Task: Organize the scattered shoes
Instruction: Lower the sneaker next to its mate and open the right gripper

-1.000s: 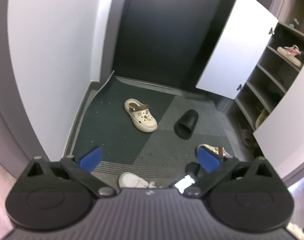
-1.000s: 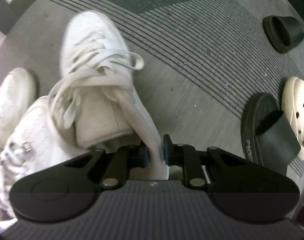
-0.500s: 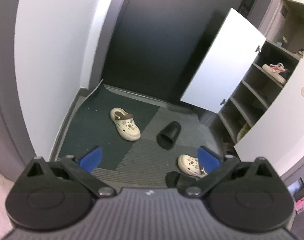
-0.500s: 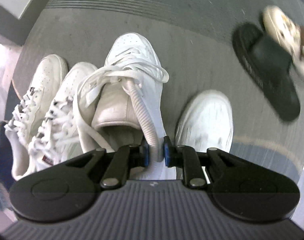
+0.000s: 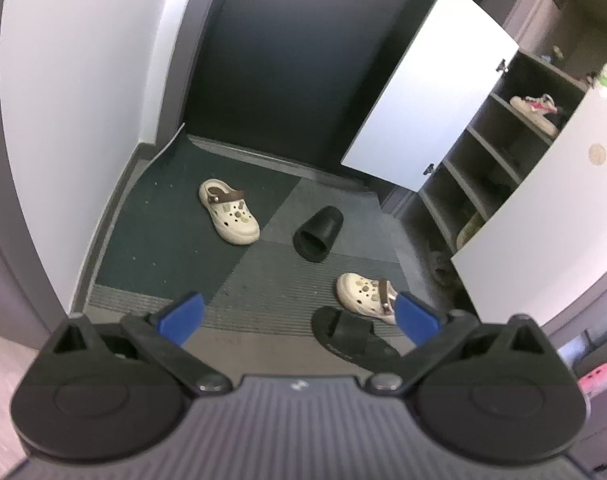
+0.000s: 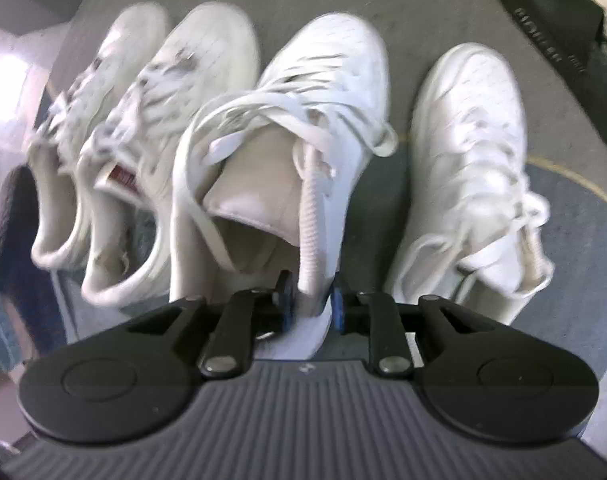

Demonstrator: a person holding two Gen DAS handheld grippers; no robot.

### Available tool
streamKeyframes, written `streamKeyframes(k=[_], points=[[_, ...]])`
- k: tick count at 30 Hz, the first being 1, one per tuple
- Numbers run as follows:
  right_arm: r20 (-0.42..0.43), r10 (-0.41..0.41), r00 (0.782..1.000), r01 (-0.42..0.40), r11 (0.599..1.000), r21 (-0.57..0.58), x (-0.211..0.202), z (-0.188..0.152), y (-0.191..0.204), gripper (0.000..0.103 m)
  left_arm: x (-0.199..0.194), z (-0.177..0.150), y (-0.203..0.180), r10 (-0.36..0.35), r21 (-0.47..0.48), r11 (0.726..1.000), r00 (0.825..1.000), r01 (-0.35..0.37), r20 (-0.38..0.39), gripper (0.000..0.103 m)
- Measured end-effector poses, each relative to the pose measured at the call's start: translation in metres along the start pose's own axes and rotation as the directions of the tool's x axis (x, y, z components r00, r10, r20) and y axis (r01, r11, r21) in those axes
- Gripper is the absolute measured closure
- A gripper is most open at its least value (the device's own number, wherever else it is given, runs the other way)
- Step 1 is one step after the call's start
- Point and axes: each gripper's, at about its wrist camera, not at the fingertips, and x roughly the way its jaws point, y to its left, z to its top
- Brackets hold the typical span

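The right gripper [image 6: 310,304] points down at a row of four white sneakers on the floor. Its jaws are opening, with the ribbed collar of the third sneaker [image 6: 303,128] between them; blur hides whether the pads touch it. The left gripper [image 5: 297,316] hangs with jaws spread wide and empty over the mat [image 5: 175,208], where two cream clogs [image 5: 229,212] and two black slides [image 5: 317,234] lie scattered near the open shoe cabinet [image 5: 483,168].

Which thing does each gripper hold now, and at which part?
Right gripper: white sneaker, its padded collar rim between the opening jaws. Left gripper: open, nothing.
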Motion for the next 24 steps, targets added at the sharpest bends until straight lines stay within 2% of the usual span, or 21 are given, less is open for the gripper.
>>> streamKeyframes(k=[7, 10, 12, 15, 18, 24], points=[[-0.011, 0.001, 1.000, -0.002, 1.000, -0.014, -0.006, -0.003, -0.002, 0.075, 0.001, -0.004, -0.002, 0.007, 0.013, 1.000, 1.000, -0.007, -0.008, 0.000], [-0.002, 0.062, 0.998, -0.062, 0.998, 0.012, -0.022, -0.002, -0.013, 0.077, 0.001, -0.006, -0.003, 0.002, 0.029, 1.000, 1.000, -0.002, -0.016, 0.000], [0.028, 0.075, 0.997, -0.076, 0.997, 0.033, -0.039, -0.001, -0.023, 0.077, 0.001, -0.006, -0.003, -0.007, 0.034, 0.999, 1.000, 0.008, -0.021, 0.000], [0.070, 0.013, 0.997, -0.020, 0.994, 0.109, -0.057, -0.002, -0.043, 0.077, 0.002, -0.008, -0.005, -0.004, 0.038, 0.999, 1.000, 0.005, -0.023, 0.000], [0.074, -0.073, 0.995, 0.059, 0.983, 0.177, -0.055, -0.007, -0.061, 0.076, 0.002, -0.009, -0.008, -0.013, 0.045, 0.999, 0.999, 0.015, -0.032, 0.000], [0.050, -0.094, 0.994, 0.080, 0.969, 0.233, -0.041, -0.020, -0.072, 0.077, -0.003, -0.009, -0.006, -0.020, 0.040, 0.999, 1.000, 0.021, -0.022, 0.000]])
